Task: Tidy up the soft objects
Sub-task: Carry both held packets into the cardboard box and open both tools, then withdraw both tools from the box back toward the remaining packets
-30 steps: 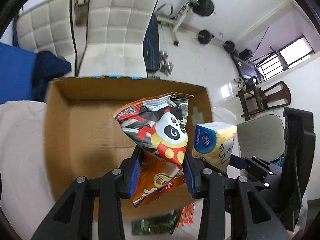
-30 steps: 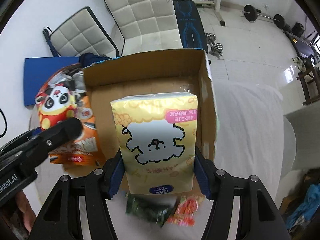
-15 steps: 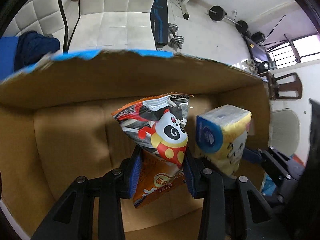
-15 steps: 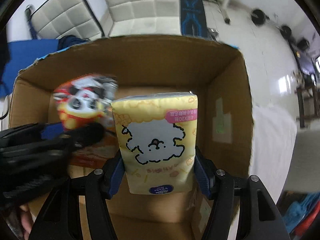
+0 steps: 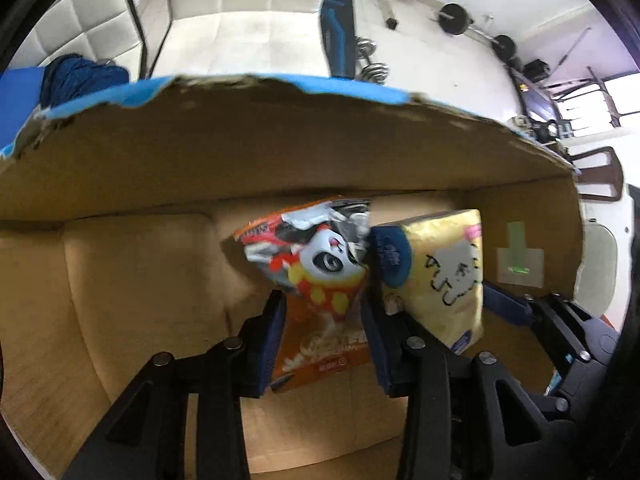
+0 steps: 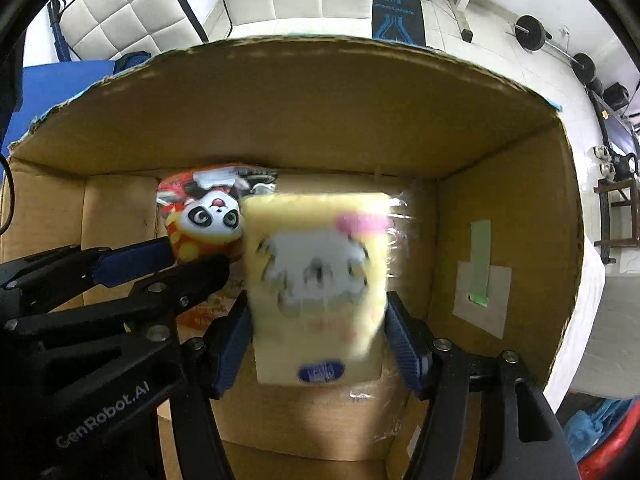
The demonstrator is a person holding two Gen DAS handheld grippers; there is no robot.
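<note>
- I see the box (image 6: 320,112), both claws down inside it.
- My right claw (image 6: 318,334) is opening around the tissue pack (image 6: 316,280), right of centre.
- My left claw (image 5: 322,332) is opening around the snack bag (image 5: 316,280), touching the pack's left.

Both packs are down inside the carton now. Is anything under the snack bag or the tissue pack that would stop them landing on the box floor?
Nothing visible does. The cardboard box floor beneath the panda snack bag and the yellow tissue pack shows bare cardboard. The left gripper jaws are opening around the bag; the right gripper jaws are opening around the pack.
</note>
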